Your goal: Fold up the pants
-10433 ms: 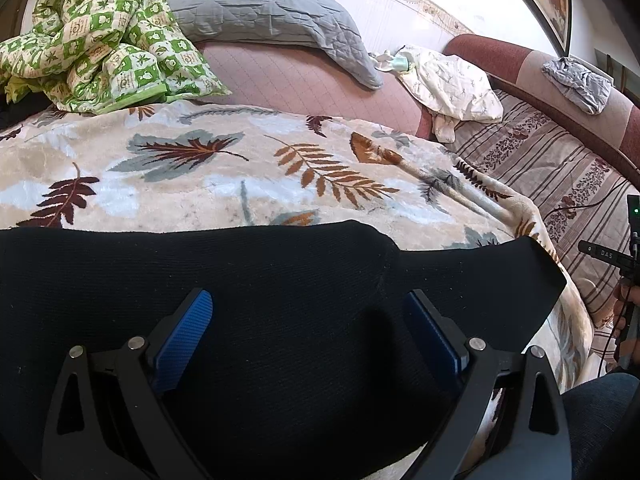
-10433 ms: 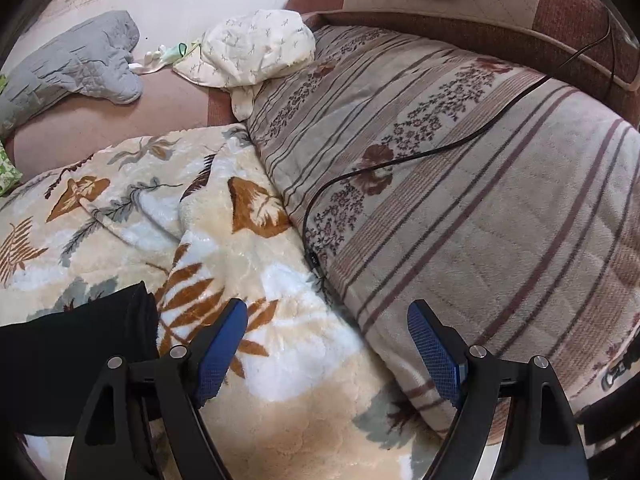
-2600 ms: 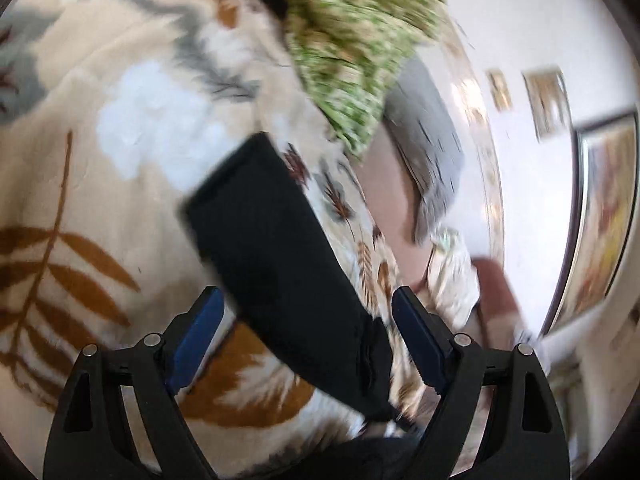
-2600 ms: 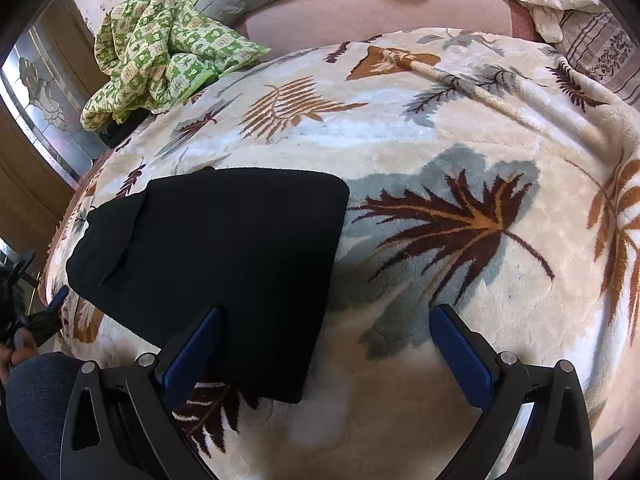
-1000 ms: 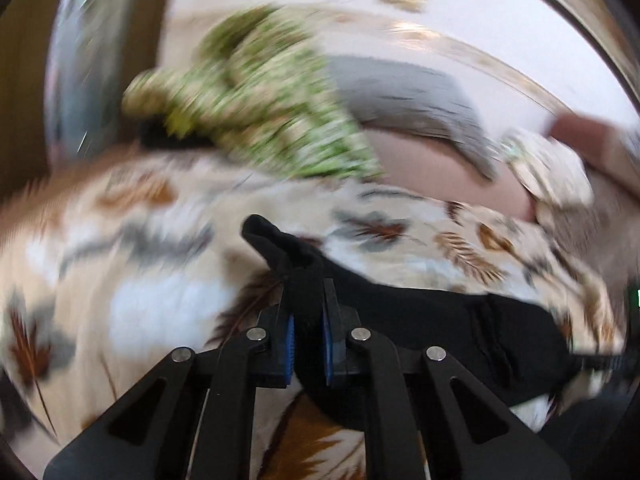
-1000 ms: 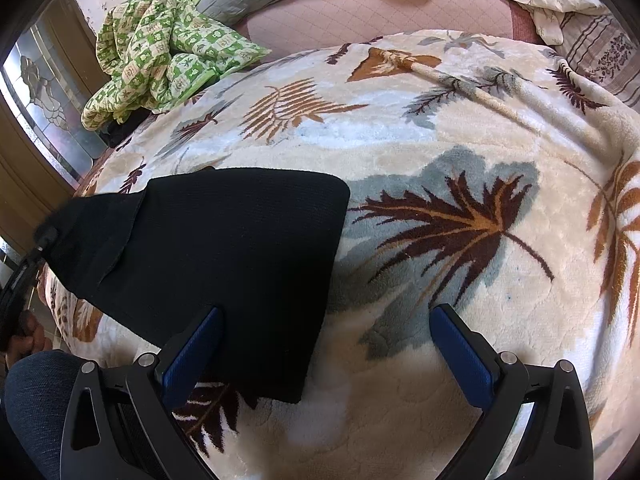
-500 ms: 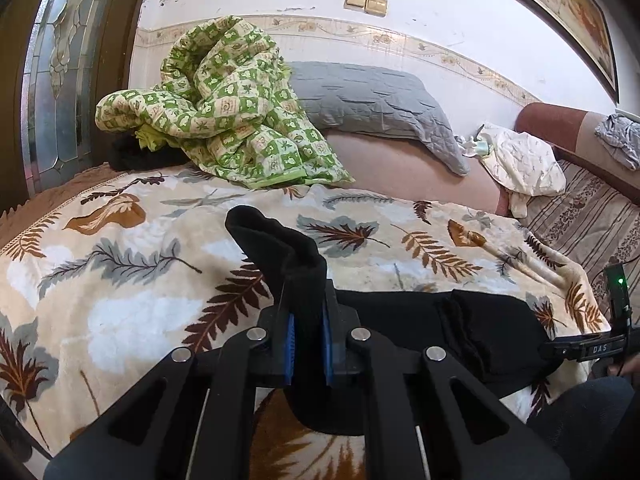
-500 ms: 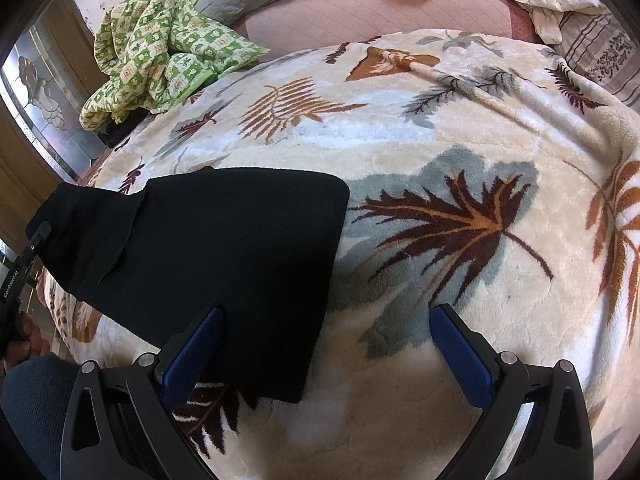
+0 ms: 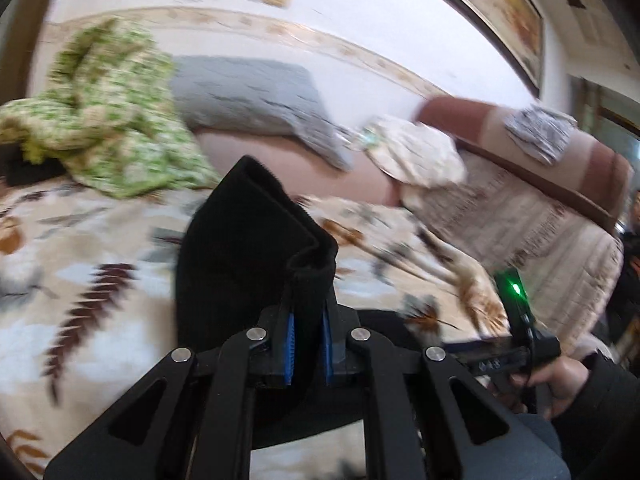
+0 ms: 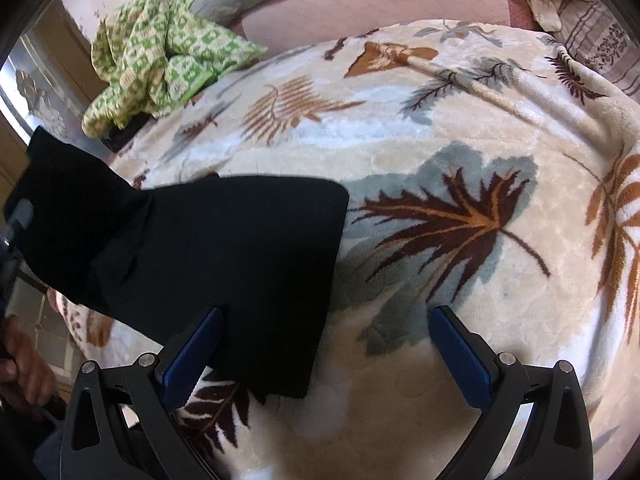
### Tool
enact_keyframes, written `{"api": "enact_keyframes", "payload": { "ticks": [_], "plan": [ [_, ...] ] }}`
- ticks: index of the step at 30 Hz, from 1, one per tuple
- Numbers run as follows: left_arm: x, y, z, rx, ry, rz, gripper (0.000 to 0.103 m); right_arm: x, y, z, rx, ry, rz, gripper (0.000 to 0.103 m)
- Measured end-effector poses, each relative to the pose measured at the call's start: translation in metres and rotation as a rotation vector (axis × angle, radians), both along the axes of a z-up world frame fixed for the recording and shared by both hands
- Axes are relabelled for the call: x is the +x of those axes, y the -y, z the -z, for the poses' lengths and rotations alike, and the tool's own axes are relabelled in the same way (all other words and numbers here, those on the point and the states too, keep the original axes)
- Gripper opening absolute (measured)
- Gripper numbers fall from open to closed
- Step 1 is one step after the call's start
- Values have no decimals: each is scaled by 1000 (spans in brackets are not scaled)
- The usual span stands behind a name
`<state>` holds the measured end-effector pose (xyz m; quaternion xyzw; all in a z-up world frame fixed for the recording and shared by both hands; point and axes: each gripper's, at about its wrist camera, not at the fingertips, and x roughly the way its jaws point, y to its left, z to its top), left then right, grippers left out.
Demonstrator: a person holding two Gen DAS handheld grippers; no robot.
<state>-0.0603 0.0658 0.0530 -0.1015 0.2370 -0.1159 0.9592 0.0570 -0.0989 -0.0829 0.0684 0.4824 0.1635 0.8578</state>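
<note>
The black pants (image 10: 224, 240) lie folded on the leaf-patterned blanket (image 10: 460, 128), their left end lifted off it. My left gripper (image 9: 307, 354) is shut on that end, and the pants (image 9: 248, 248) stand up in a thick fold above its blue pads. In the right wrist view the raised end (image 10: 68, 184) hangs at the far left. My right gripper (image 10: 324, 354) stays open low over the blanket, its left finger (image 10: 192, 350) at the near edge of the cloth and its right finger (image 10: 464, 354) over bare blanket.
A green checked quilt (image 10: 160, 52) is heaped at the back left with a grey pillow (image 9: 248, 96) beside it. A striped sofa (image 9: 528, 208) with loose clothes runs along the right. A hand (image 9: 560, 380) holds the other gripper's handle at lower right.
My left gripper has lifted the pants' end higher and swung it toward the right, so more cloth now stands above the pads. The right gripper has not moved.
</note>
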Motion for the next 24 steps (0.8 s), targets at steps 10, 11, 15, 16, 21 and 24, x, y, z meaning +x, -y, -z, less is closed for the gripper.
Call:
{"api": "enact_keyframes", "payload": {
  "ticks": [10, 11, 15, 16, 21, 24],
  "plan": [
    [35, 71, -3, -64, -82, 148, 8, -14, 42, -13, -109, 53, 184, 102],
    [38, 78, -1, -52, -91, 159, 8, -13, 46, -12, -112, 45, 193, 102],
    [50, 109, 11, -4, -149, 211, 8, -12, 63, -8, -106, 19, 247, 102],
    [52, 116, 13, 8, -158, 222, 8, -12, 66, -8, -93, 14, 258, 102],
    [62, 138, 36, 123, -224, 251, 8, -17, 75, -9, -79, 17, 277, 102],
    [72, 141, 58, 160, -328, 265, 8, -18, 77, -10, -69, 19, 289, 102]
  ]
}}
